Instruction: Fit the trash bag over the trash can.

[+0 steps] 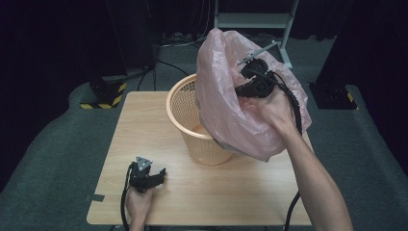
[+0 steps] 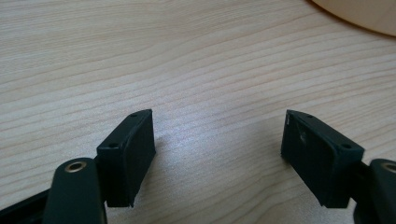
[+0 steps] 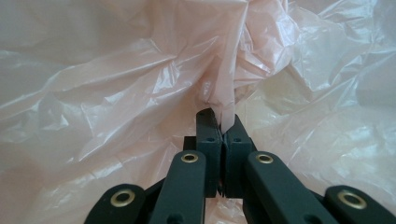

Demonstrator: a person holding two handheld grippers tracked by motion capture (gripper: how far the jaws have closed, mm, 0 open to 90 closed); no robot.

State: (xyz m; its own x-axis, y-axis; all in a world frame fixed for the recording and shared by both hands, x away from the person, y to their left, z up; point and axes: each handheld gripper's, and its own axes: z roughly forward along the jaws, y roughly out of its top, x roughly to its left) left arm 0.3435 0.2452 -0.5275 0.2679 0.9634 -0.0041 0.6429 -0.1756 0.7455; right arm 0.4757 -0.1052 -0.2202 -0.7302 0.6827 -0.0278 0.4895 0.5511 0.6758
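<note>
The right hand-held gripper (image 1: 251, 72) pinches the pink bag (image 1: 226, 110) above and right of the basket (image 1: 185, 108); the left hand-held gripper (image 1: 156, 175), spread, rests well nearer

Glossy crinkled plastic bag (image 1: 231, 115), matt wood table (image 1: 202, 192)

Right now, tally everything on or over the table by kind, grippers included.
Orange mesh basket: 1
Pink plastic bag: 1
Grippers: 2, left gripper open and resting on the table, right gripper shut on the bag
Total: 4
</note>
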